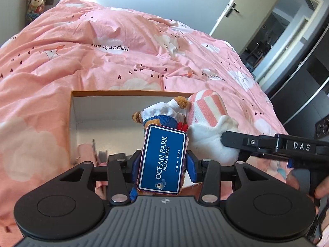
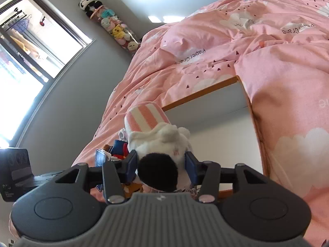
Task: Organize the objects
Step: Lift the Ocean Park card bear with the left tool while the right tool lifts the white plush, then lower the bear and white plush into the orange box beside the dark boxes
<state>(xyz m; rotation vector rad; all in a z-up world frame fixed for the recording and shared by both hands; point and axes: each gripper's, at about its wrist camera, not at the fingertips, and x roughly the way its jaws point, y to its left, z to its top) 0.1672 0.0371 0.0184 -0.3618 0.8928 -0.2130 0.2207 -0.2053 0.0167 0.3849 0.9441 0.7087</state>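
Pink duvet [image 1: 102,51], perhaps a door [image 1: 242,10]

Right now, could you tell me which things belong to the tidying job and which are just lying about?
Job:
- sailor plush, held in left tongs
- white plush, held in right tongs
- open box

Lying about:
- pink duvet
- tube of plush toys
- door
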